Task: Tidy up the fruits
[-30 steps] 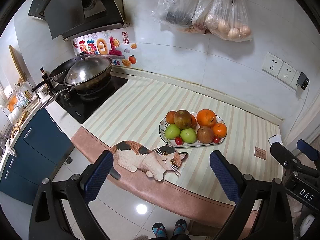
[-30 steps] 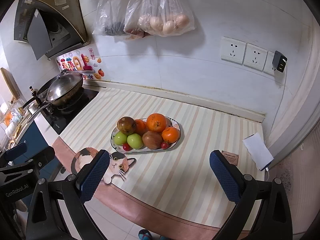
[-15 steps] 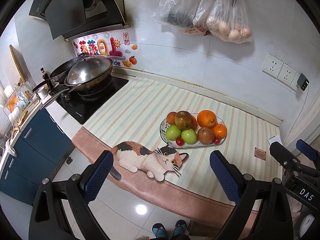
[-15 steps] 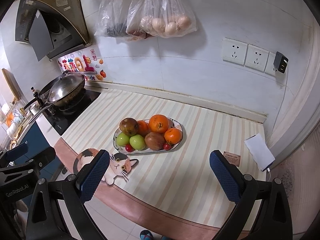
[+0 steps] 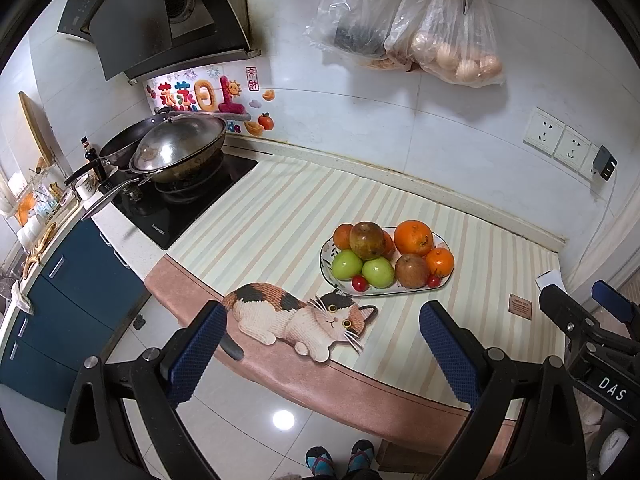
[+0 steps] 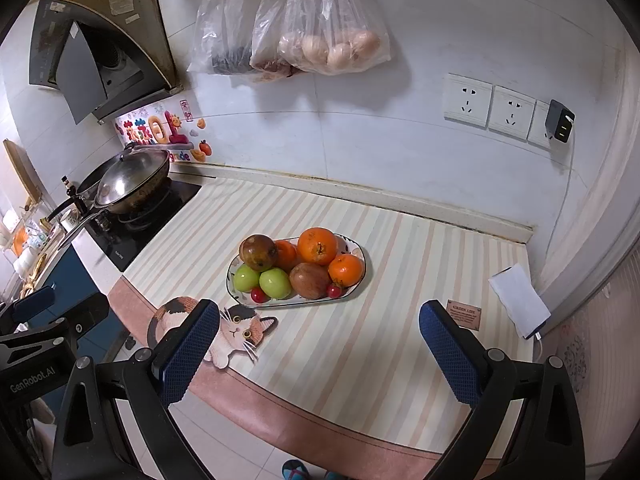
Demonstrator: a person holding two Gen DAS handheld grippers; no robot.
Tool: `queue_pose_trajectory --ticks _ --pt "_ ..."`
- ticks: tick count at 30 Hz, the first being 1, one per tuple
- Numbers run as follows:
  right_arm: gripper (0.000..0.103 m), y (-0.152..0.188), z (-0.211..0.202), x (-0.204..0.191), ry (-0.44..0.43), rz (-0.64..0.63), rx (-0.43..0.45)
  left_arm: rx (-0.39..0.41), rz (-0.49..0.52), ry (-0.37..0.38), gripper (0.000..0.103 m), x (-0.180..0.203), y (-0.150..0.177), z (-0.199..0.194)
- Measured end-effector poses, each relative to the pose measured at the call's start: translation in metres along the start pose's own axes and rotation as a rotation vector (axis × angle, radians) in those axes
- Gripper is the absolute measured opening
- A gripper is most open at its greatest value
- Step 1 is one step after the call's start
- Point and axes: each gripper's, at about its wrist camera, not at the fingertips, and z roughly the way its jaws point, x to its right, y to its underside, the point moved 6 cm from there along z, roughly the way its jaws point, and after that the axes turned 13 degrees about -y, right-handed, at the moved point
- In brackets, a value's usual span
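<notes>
A white oval plate (image 5: 444, 282) (image 6: 362, 276) sits on the striped counter mat, piled with fruit: oranges (image 5: 413, 237) (image 6: 317, 245), two green apples (image 5: 378, 272) (image 6: 275, 283), brown fruits (image 5: 367, 240) (image 6: 258, 252) and small red ones (image 5: 360, 283). My left gripper (image 5: 324, 352) is open and empty, held in front of the counter edge, short of the plate. My right gripper (image 6: 320, 350) is open and empty, over the mat's front part, near side of the plate. The right gripper also shows at the left wrist view's right edge (image 5: 592, 320).
A cat-shaped mat (image 5: 296, 320) (image 6: 236, 332) lies at the counter's front edge. A wok (image 5: 176, 148) stands on the black hob (image 5: 168, 212) to the left. Plastic bags (image 5: 452, 48) hang on the wall. A white paper (image 6: 518, 300) and a small brown tag (image 6: 464, 313) lie at the right.
Both grippers have drifted slightly; the plate sits a little farther right and lower in the right wrist view. Nothing was taken hold of.
</notes>
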Motion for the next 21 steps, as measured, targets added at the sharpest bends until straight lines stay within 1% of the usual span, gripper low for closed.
queue_pose_trajectory --ticks 21 --pt "0.102 0.0032 -0.0027 0.0062 0.012 0.000 0.000 0.005 -0.002 0.008 0.099 0.0061 0.0012 -0.0033"
